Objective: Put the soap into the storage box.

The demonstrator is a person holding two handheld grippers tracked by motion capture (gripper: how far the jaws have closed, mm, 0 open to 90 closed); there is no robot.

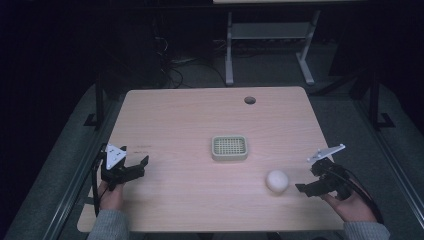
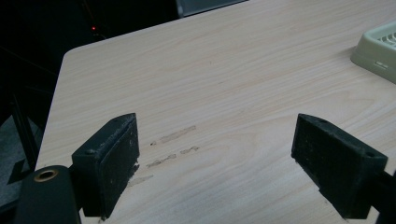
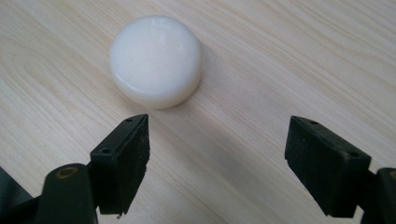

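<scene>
Your right claw [image 3: 217,163] hangs spread just short of the round white soap bar [image 3: 156,60]; nothing grasped yet. The left claw [image 2: 219,163] waits spread.

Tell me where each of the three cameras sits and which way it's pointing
High view: above the person's side, looking forward and down on the table; shows both hands, left gripper, right gripper.
Left gripper view: rides the left gripper, looking over bare wood; open jaws, soap dish at the edge.
Right gripper view: rides the right gripper, looking down at the white soap.
Shared: high and right views show the soap; high and left, the dish.
</scene>
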